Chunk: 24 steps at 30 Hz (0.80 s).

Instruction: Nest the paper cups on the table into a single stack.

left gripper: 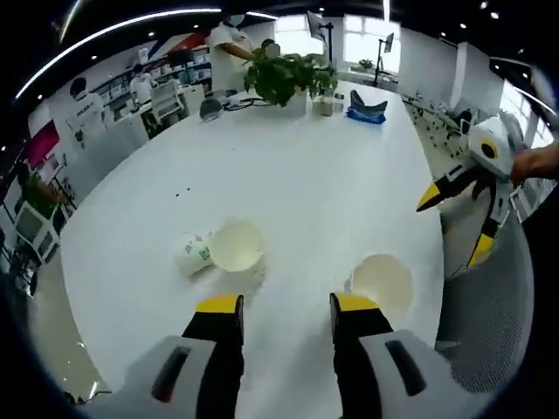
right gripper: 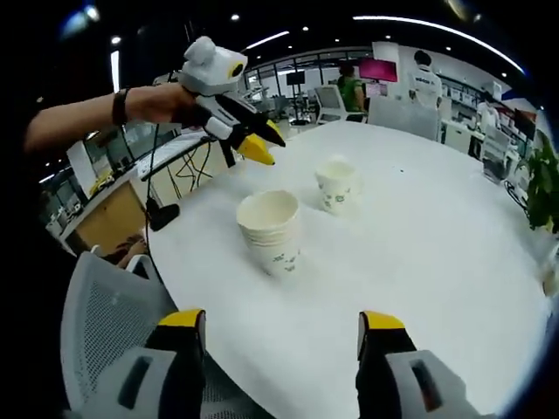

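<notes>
While you hold both tools above the white table [left gripper: 297, 166], neither one is pinching anything. Your left gripper [left gripper: 286, 304] has its yellow-tipped jaws spread apart with bare tabletop between them, and it sits just short of the two groups of paper cups. From the left gripper view, the stack of cups [left gripper: 383, 281] stands upright just beyond the right-hand jaw, near the table edge, its open mouth facing up. The other cup [left gripper: 218, 249], printed with small green marks, is a little way off on the other side, apart from the stack. In the right gripper view your right gripper [right gripper: 284, 327] also has its jaws wide apart and empty, hanging over the near edge of the table beside a grey mesh chair [right gripper: 109, 327]. From there the stack shows as several nested cups with ridged rims, upright, and the second cup stands upright behind it, well clear. Your left hand [right gripper: 162, 100], with a dark wristband, holds the left gripper raised above the table beyond the cups. A potted plant [left gripper: 284, 77] and a blue object [left gripper: 367, 109] sit at the far end of the table.
</notes>
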Available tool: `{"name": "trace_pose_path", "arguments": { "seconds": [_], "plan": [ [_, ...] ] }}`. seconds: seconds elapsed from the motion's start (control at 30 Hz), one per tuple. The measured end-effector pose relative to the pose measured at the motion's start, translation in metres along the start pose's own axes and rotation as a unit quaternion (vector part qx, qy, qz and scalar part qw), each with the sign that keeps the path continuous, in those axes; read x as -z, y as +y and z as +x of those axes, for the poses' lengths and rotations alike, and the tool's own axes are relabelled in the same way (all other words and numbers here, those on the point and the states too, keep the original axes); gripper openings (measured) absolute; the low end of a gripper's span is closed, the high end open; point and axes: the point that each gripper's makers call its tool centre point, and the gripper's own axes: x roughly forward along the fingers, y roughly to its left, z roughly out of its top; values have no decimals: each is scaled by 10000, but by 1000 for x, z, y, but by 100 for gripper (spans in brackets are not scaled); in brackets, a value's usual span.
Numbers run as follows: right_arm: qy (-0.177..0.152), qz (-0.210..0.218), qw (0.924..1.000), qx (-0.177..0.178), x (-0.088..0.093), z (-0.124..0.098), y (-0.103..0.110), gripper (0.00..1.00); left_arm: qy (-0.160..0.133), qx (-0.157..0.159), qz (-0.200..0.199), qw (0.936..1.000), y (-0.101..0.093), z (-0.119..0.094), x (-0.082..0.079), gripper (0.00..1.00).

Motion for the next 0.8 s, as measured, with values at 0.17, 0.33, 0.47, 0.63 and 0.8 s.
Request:
{"name": "trace_pose_path", "arguments": {
  "seconds": [0.17,0.33,0.47,0.63,0.8],
  "plan": [
    [-101,103,9999,91,-9,0,2,73,368,127,368,9986,13,36,-10,39],
    [-156,239,9995,133,-13,-1,-2,73,577,359,392,9969,11,62,-11,38],
    [-175,340,9991,158,-11,-1,-6,73,802,476,338,9951,16,83,-4,35],
    [-142,428,9988,180,-7,-1,-5,72,1046,536,268,9927,19,112,8,31],
    [-65,535,9983,208,4,-3,-7,72,1287,306,39,9912,23,116,19,9]
  ]
}}
